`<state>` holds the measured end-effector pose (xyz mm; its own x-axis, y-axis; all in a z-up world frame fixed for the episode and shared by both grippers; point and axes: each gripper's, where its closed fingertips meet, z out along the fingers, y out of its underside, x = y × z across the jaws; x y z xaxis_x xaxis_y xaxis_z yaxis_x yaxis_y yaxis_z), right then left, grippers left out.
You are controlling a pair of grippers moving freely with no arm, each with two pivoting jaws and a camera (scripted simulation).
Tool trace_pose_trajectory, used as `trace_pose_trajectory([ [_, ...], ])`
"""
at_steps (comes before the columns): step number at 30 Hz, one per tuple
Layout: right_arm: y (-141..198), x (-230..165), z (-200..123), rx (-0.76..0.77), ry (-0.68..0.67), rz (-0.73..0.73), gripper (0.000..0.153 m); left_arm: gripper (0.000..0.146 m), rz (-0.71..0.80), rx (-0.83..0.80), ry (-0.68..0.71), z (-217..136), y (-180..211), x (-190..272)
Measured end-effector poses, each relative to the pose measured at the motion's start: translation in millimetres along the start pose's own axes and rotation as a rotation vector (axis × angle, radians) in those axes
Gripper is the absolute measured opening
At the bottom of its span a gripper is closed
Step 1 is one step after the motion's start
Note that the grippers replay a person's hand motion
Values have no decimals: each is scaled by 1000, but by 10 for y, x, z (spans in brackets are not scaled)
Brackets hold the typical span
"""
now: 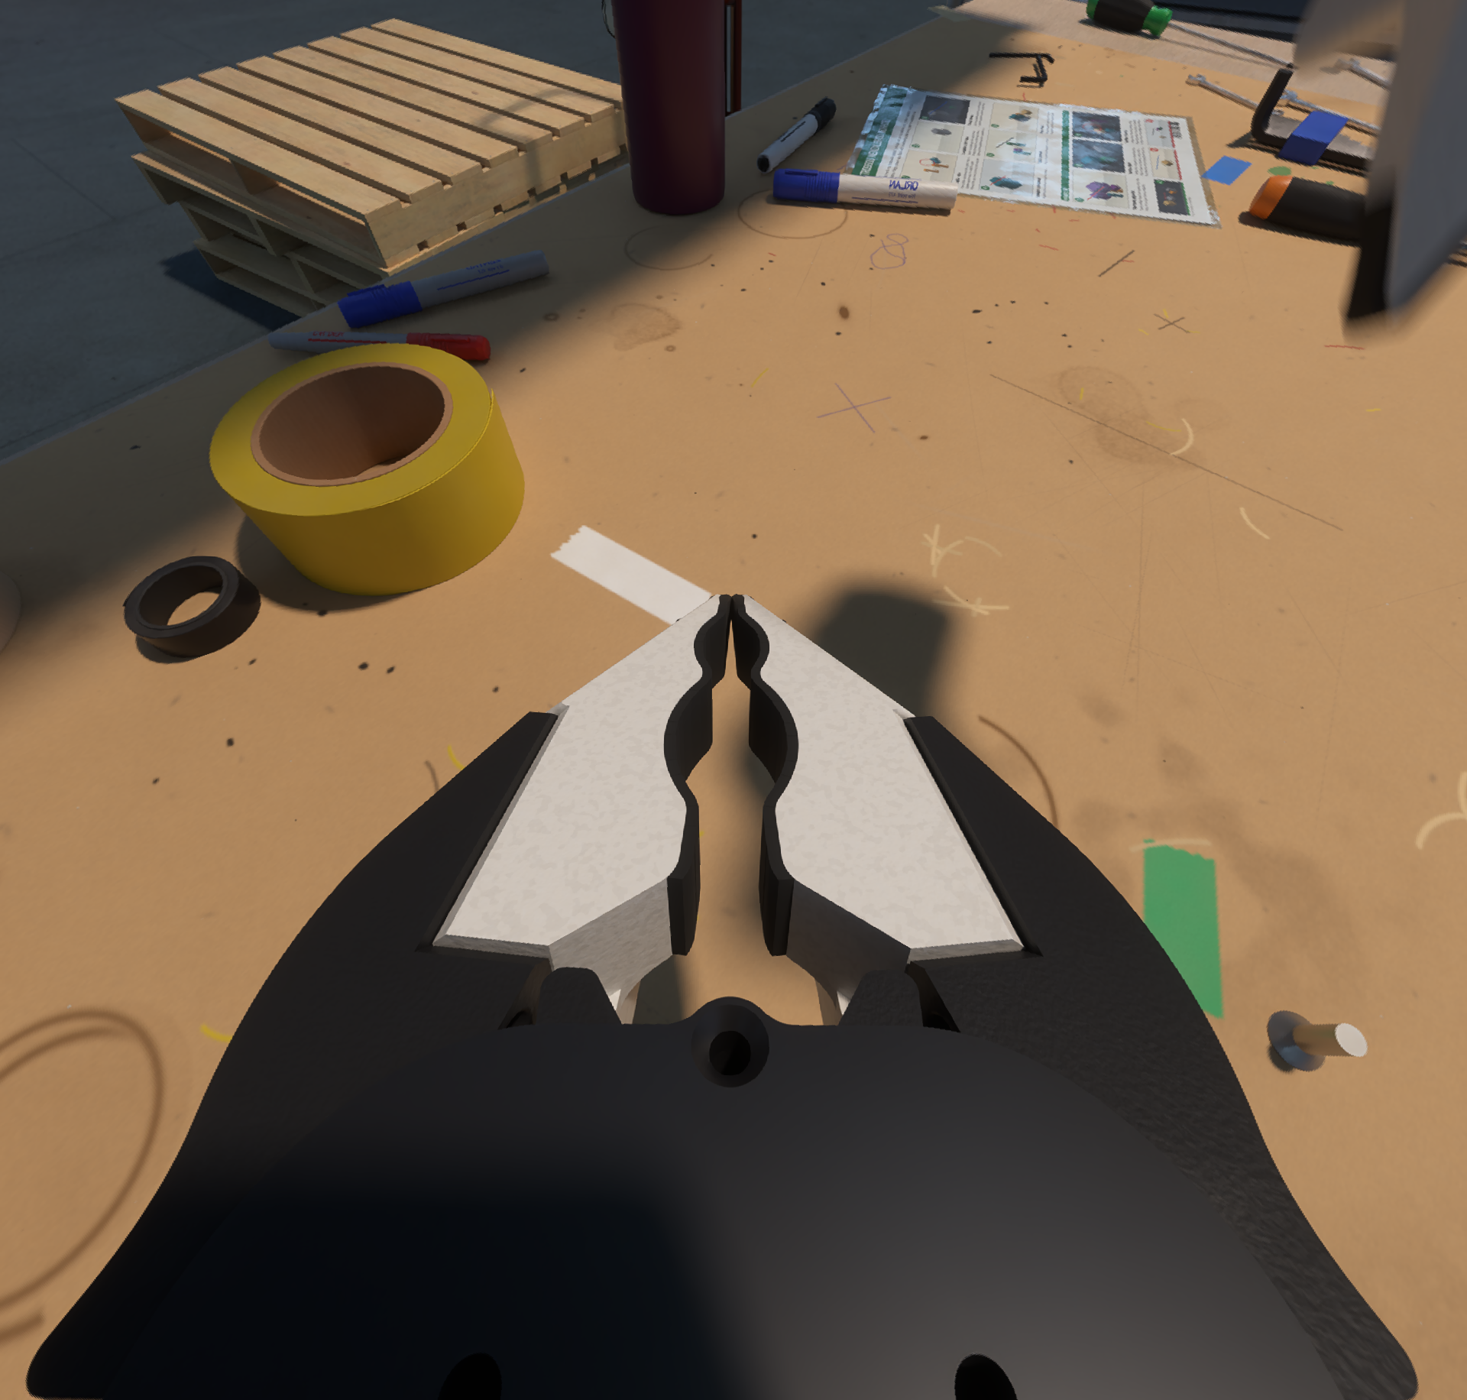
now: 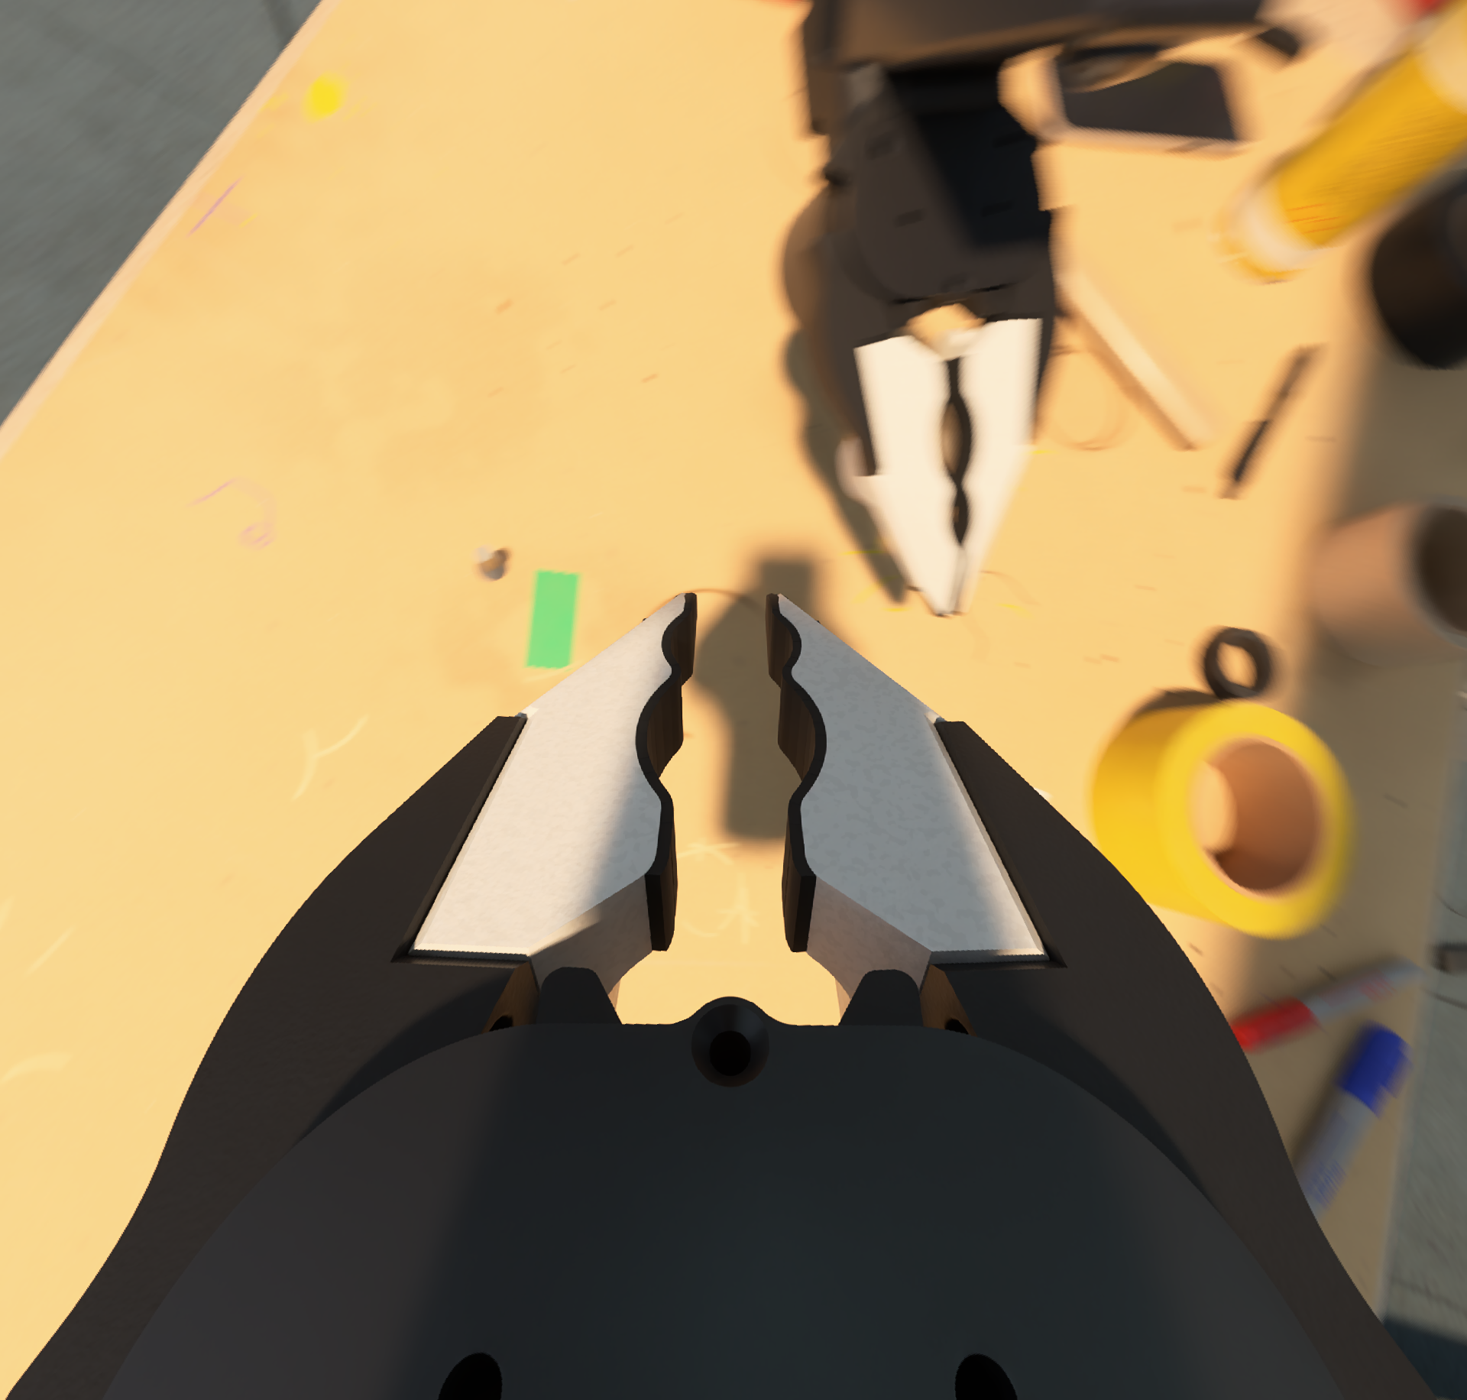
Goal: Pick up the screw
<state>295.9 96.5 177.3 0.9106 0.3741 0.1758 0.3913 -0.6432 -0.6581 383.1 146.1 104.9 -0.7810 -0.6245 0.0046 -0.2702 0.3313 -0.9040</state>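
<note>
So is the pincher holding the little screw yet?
No, the screw lies on the table beside the green tape strip, apart from both grippers.

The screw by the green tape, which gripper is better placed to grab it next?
Probably the right gripper: its jaws are open and the screw lies just ahead beside the green tape. The left gripper is shut, with the screw off to its side.

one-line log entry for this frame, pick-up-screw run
phase: approach | left gripper: shut, empty | right gripper: open, empty, above table | screw: lying on table by green tape, ungrasped
</note>
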Motion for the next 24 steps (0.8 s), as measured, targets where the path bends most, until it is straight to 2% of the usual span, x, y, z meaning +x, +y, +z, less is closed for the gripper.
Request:
trace_pose_trajectory([
  [2, 75, -271, 238, -91, -138, -43, 17, 0, 0, 1, -1, -9, 3, -5],
  [5, 228, -594, 581, -210, -273, -91, 18, 0, -6, 6, -1, -25, 7, -18],
  [11, 511, -1000, 1043, -370, -434, -146, 22, 0, -6, 7, -1, -32, 10, -23],
  [16, 672, -1140, 1174, -455, -478, -170, 18, 0, -5, 6, -2, -26, 9, -20],
  [22, 739, -1152, 1218, -481, -485, -173, 2, 0, -4, 5, -2, -18, 9, -17],
  [24, 723, -1148, 1211, -474, -485, -165, 3, 0, -4, 5, -1, -14, 9, -14],
])
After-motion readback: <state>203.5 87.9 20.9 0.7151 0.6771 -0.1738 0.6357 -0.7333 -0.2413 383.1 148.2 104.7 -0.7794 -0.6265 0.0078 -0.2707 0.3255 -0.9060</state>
